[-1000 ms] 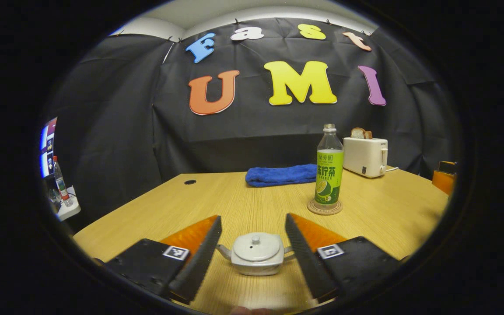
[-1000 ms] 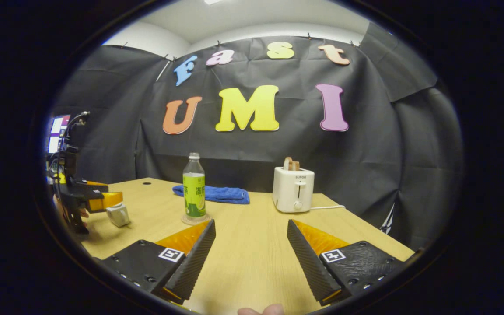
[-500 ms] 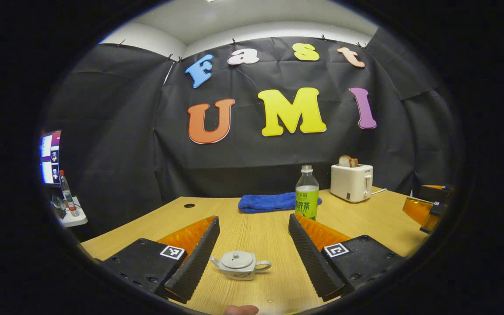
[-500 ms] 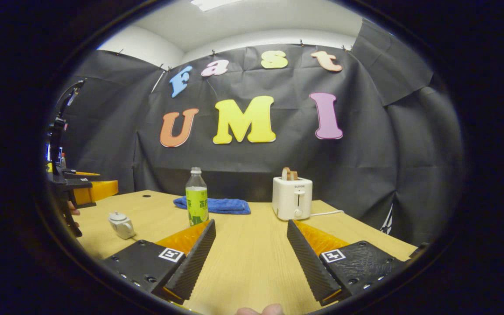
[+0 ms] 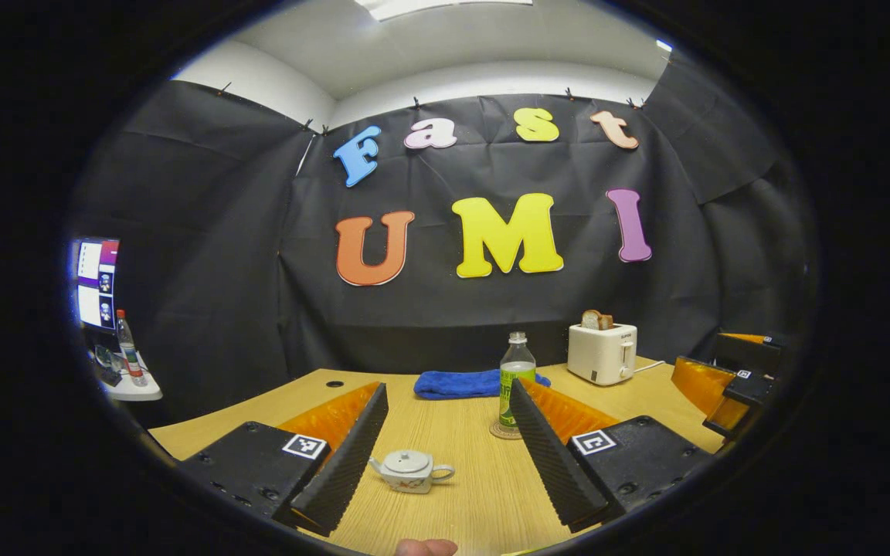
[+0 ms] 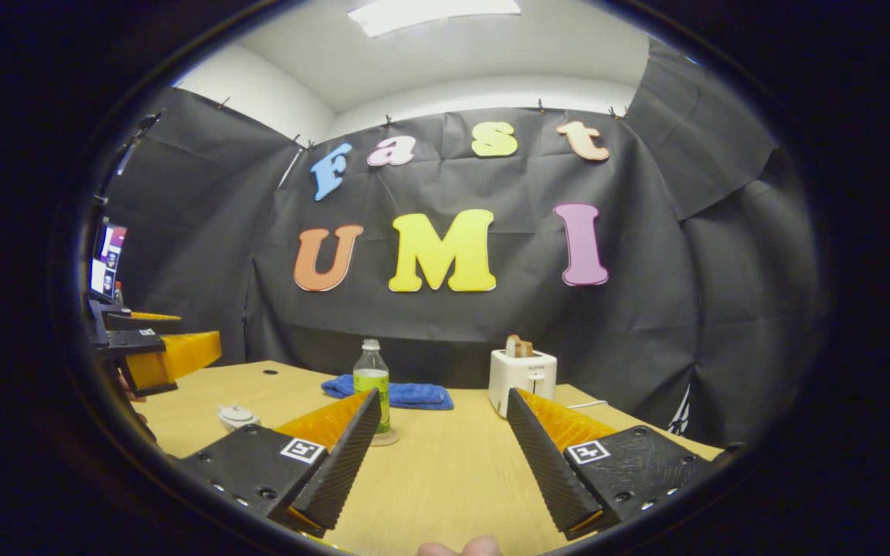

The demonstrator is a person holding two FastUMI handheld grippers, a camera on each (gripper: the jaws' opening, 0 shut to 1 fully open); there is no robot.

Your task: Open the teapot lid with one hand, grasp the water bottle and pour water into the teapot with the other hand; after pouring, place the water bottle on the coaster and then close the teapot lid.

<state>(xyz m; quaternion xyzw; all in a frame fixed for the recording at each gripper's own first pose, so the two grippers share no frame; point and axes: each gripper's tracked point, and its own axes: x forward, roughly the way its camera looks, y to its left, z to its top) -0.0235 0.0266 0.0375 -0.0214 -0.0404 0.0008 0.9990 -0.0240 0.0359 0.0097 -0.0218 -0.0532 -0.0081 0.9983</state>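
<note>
Teapot (image 5: 411,471) is small, squat, pale grey-white w/ a faint reddish pattern low on the body, spout to one side and loop handle to the other. Its lid (image 5: 409,461) is on, flat w/ a small knob. It sits on the wooden bench (image 5: 484,502).

Landmark = teapot. Water bottle (image 5: 516,380): clear, capless-looking neck can't be judged, green label round the lower half, upright on a round coaster (image 5: 504,431), behind the teapot and off to its handle side, well apart from it. Blue towel (image 5: 460,384) lies folded further back behind the teapot, near the booth wall. White toaster (image 5: 602,352) w/ bread in the slot stands beyond the bottle, farther from the teapot again.

Left hand-held gripper (image 5: 449,463): fingers spread wide, nothing between them; teapot shows in the gap but apart from both fingers, gripper above the bench.

Right hand-held gripper (image 6: 445,463): also wide open, holding nothing, over bare bench on the bottle side of the teapot. In right gripper view the teapot (image 6: 237,417) sits just beyond its own finger, bottle (image 6: 372,384) behind that fingertip.
</note>
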